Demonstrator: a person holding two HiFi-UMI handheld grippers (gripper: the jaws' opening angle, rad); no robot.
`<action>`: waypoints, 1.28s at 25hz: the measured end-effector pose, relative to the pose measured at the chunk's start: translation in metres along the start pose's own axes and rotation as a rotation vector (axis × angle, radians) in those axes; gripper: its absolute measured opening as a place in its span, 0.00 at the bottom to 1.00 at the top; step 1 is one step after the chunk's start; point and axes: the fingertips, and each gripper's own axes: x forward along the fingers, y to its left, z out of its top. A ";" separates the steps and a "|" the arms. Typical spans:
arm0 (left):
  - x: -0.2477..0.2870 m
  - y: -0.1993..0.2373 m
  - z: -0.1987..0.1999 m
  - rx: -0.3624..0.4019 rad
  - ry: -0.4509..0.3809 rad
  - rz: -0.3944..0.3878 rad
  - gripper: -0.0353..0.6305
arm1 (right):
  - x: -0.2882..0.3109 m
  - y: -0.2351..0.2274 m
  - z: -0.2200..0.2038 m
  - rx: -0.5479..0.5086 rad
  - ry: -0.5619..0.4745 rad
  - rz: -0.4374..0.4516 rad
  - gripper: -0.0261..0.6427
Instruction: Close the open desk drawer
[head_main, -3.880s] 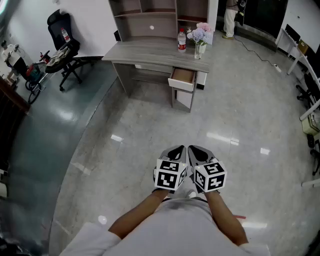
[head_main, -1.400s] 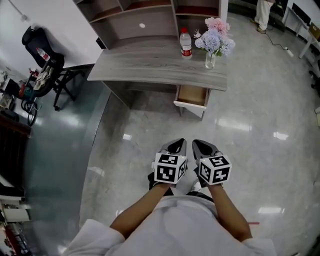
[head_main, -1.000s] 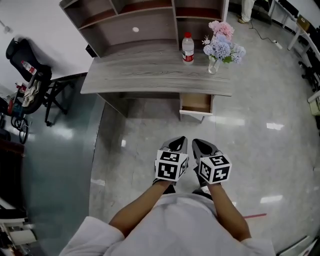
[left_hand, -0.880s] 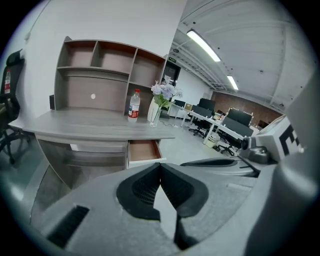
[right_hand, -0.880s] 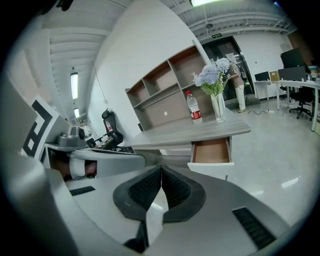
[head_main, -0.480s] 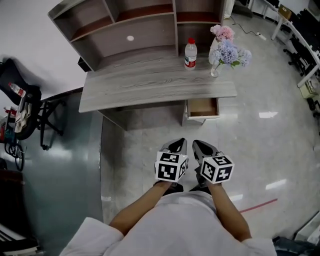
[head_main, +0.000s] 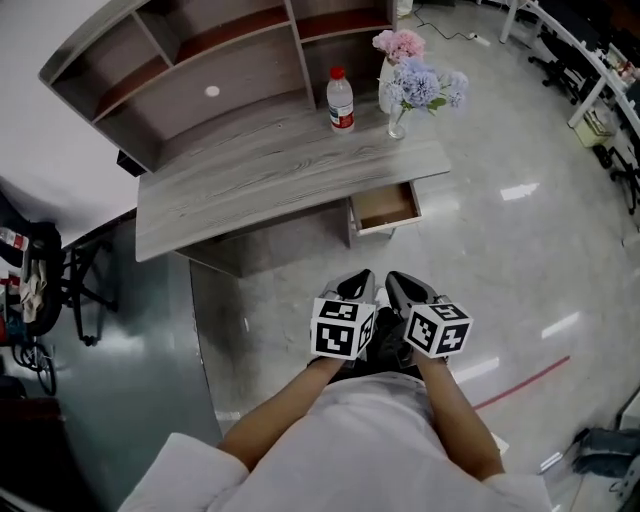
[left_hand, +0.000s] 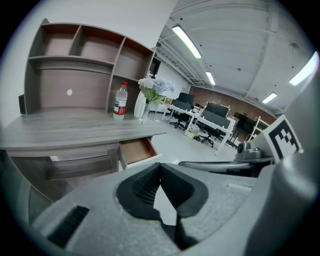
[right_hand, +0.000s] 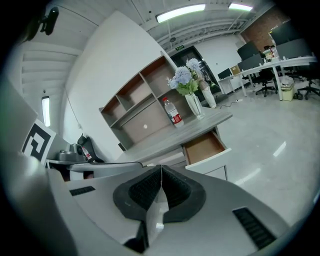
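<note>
1. Head view: I hold my left claw (head_main: 360, 285) and right claw (head_main: 397, 287) side by side in front of my body, both empty and both aimed at the worktop (head_main: 270, 180). The drawer (head_main: 385, 206) hangs out from under the worktop's right end, its bare wooden inside showing and its white front facing me. It is well apart from both claws, with open floor (head_main: 300, 290) between. I judge that I carry the claws low and together because the push has not started.

2. Left gripper view: my left claw (left_hand: 160, 167) has its pads pressed together at the tips, with nothing between them. A push on a flat drawer front needs no grip, so a shut tip makes a firm point. The drawer (left_hand: 136, 151) sits just above and left of the tip. A bottle (left_hand: 119, 101) and a vase of flowers (left_hand: 145, 100) stand on the worktop above the drawer, well clear of its front.

3. Right gripper view: my right claw (right_hand: 161, 170) is also closed on nothing. The drawer (right_hand: 205, 147) lies up and to the right of the tip, so this claw looks better lined up with the white front.
</note>
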 end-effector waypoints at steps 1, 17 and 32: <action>0.005 0.000 0.000 0.007 0.005 -0.006 0.06 | 0.002 -0.005 0.000 0.012 -0.008 -0.006 0.04; 0.104 0.029 0.032 0.097 0.057 0.006 0.06 | 0.068 -0.099 0.019 0.217 -0.096 -0.028 0.04; 0.170 0.066 0.038 0.098 0.143 0.052 0.06 | 0.132 -0.167 -0.013 0.498 -0.107 -0.021 0.05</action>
